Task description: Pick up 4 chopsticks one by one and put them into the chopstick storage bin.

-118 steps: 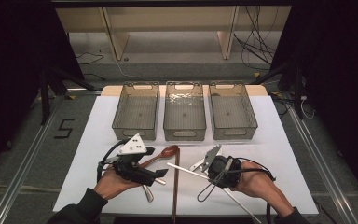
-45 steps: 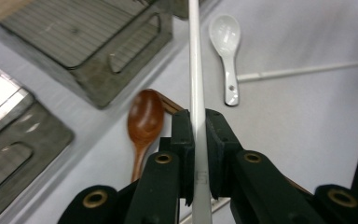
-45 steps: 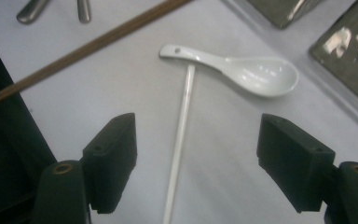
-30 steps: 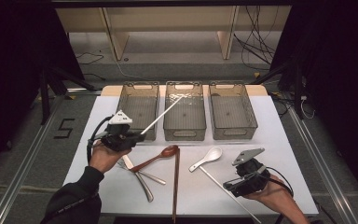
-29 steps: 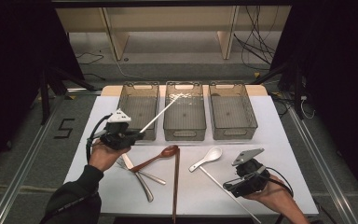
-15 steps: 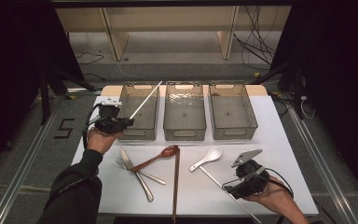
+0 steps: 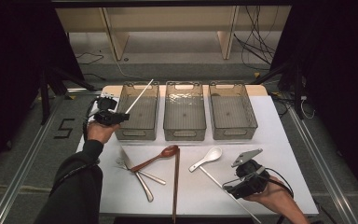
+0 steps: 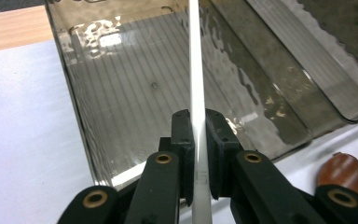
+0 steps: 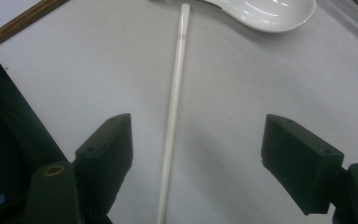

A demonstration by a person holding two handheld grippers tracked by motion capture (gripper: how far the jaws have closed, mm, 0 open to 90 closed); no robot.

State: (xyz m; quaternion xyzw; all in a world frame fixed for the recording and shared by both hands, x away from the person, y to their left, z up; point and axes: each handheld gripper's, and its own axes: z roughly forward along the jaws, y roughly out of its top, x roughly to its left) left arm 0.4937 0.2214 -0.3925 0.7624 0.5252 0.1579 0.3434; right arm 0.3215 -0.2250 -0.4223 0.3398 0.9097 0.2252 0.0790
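Three clear bins stand in a row at the table's (image 7: 284,154) far side: the left bin (image 7: 137,112), the middle bin (image 7: 184,111) and the right bin (image 7: 232,110), each with nothing lying on its floor. Over the left bin, the left gripper (image 7: 121,116) pinches a white chopstick (image 7: 139,96) between its closed jaws, the stick slanting up above the bin. Nearer the person, the right gripper (image 7: 230,189) hovers with jaws spread wide over a second white chopstick (image 9: 173,107) lying flat beside a white spoon (image 7: 207,157).

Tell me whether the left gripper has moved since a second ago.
Yes. The left gripper, holding the white chopstick, moved away from the person, beside the left bin.
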